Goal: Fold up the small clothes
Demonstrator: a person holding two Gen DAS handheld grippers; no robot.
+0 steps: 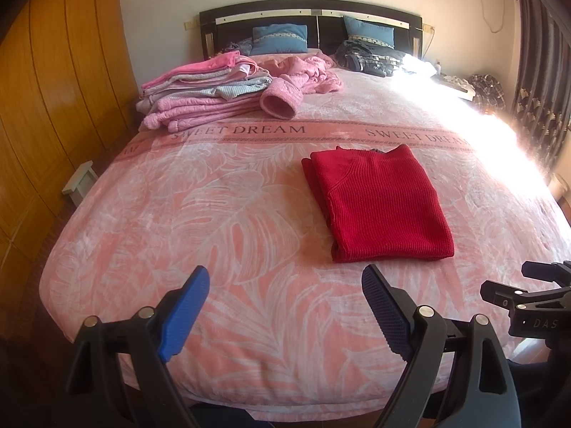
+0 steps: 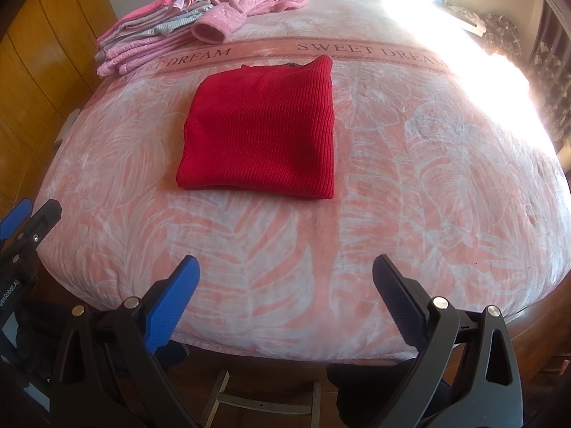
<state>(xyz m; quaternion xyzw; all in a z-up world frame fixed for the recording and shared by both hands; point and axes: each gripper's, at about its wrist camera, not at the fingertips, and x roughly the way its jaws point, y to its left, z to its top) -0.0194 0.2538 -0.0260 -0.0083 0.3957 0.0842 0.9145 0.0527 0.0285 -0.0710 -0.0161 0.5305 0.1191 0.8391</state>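
While both tools were held back over the near edge of the bed [image 2: 410,164], the left tool [image 1: 285,297] and right tool [image 2: 285,285] were seen with fingers apart and nothing between them. A red sweater [image 2: 260,128] was laid folded at the centre of the frame, seemingly finished. A stack of folded pink clothes [image 1: 200,96] was kept at upper left, apparently clearing folding space.

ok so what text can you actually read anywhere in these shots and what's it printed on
"SWEET DREAM": woven band across the pink blanket, twice; the left one is partly covered by the pile of folded pink clothes.
"DAS": cut off, on the right gripper body, seen in the left wrist view.
"enRobot.AI": cut off, on the left gripper body, seen in the right wrist view.
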